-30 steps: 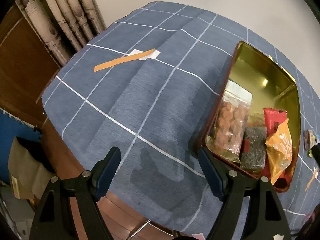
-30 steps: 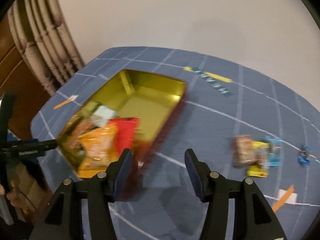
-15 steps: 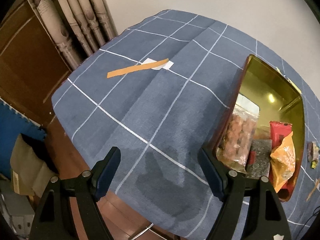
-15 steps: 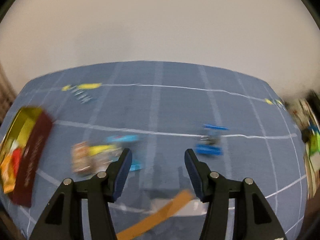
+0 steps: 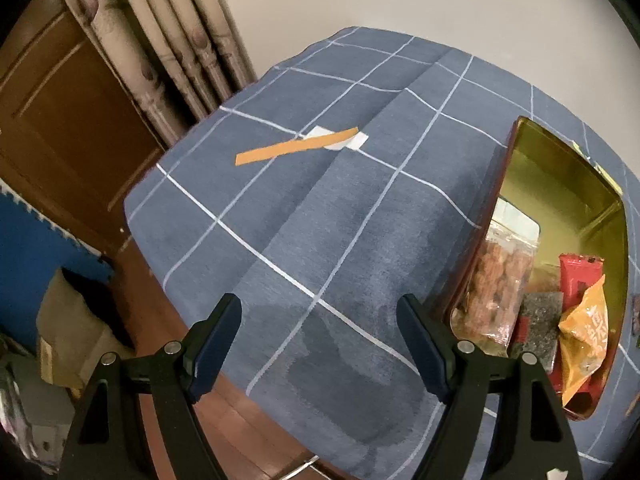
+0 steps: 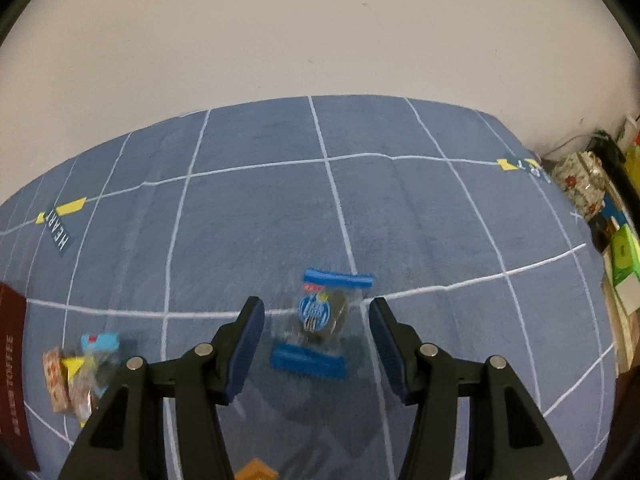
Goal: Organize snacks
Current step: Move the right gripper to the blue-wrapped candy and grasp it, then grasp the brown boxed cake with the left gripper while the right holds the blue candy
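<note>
**Ana:** Swinging away from the tin, the right gripper (image 6: 316,322) has come round over the last second to sit over a blue-ended snack packet (image 6: 323,320), which now lies between its two fingers, roughly centred and slightly blurred.

**Ben:** And on the left side?

**Ana:** Starting there: the left gripper (image 5: 320,328) has barely shifted, only pulled back a little so more of the table edge shows. Its fingers are wide apart with nothing between them, hovering over the blue checked tablecloth (image 5: 320,208). An orange strip (image 5: 296,147) lies at about 12 o'clock from it. The gold tin (image 5: 560,184) sits at its 3 o'clock, already holding a clear bag of brown pieces (image 5: 500,280), a dark packet (image 5: 538,320), a red packet (image 5: 578,276) and an orange packet (image 5: 586,336).

**Ben:** So the tin is part filled. What's left outside?

**Ana:** In the right view, a small cluster of loose snacks (image 6: 80,368) lies at 9 o'clock from the right gripper, near the tin's maroon side (image 6: 12,360). The blue-ended packet is straight ahead, at 12 o'clock.

**Ben:** Are the right fingers on it?

**Ana:** No, spread apart either side, not touching. I'd judge this the approach before a grasp; lowering and closing comes next, then the carry leftward to the tin.
</note>
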{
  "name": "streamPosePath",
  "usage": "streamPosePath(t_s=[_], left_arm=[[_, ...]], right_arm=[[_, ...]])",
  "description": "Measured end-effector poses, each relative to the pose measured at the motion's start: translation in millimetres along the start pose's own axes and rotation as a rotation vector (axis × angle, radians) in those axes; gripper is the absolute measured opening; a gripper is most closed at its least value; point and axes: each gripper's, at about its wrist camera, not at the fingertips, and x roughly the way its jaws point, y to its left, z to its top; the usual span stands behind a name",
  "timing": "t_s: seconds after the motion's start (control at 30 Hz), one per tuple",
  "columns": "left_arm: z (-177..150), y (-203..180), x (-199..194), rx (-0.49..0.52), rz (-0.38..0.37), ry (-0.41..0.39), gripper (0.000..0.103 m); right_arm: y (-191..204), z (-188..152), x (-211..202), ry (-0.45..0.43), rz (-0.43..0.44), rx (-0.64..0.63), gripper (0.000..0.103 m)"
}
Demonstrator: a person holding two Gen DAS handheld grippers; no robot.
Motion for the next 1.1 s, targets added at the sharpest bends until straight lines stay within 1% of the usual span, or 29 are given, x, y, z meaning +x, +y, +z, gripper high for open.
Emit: streamPosePath(t_s=[0.17,0.23,0.3,0.37,0.4,0.47,0.6,0.77,0.83,0.97,1.07,1.1], left_arm=[[9,-9,-20,0.018,-0.005,-0.040,0.077],[12,-18,-31,0.036,-0.038,-0.057,0.077],[14,-34,-44,0.070,-0.076,-0.069,0.077],[15,-53,-53,0.107,-0.117,-0.077,0.077],[14,-64,-59,0.125,-0.136,-0.085,0.077],[13,-88,-66,0.181,-0.167,-0.091,0.077],[9,-134,-77,0.279,-0.227,-0.097,0.077],[2,-189,-86,0.378,-0.313,-0.078,0.077],[-3,-212,-87,0.412,-0.370,-0.040,0.077],[-9,-249,-80,0.440,-0.444,0.046,0.077],[-15,-271,-78,0.458,-0.446,0.053,0.077],[-16,-277,-78,0.462,-0.458,0.056,0.077]], right_arm=[[-3,1,11,-0.003,0.010,0.004,0.056],[-5,-2,13,-0.003,0.018,0.010,0.056],[-7,-6,12,-0.028,0.019,0.005,0.055],[-4,-11,8,-0.052,0.025,-0.012,0.043],[-3,-14,8,-0.058,0.029,-0.025,0.041],[2,-20,3,-0.070,0.038,-0.040,0.033],[7,-30,-5,-0.081,0.060,-0.071,0.033],[6,-43,-14,-0.097,0.108,-0.093,0.032],[6,-53,-19,-0.112,0.112,-0.110,0.032],[3,-65,-25,-0.131,0.121,-0.128,0.032],[0,-75,-31,-0.139,0.126,-0.129,0.032],[-2,-76,-31,-0.139,0.126,-0.130,0.032]])
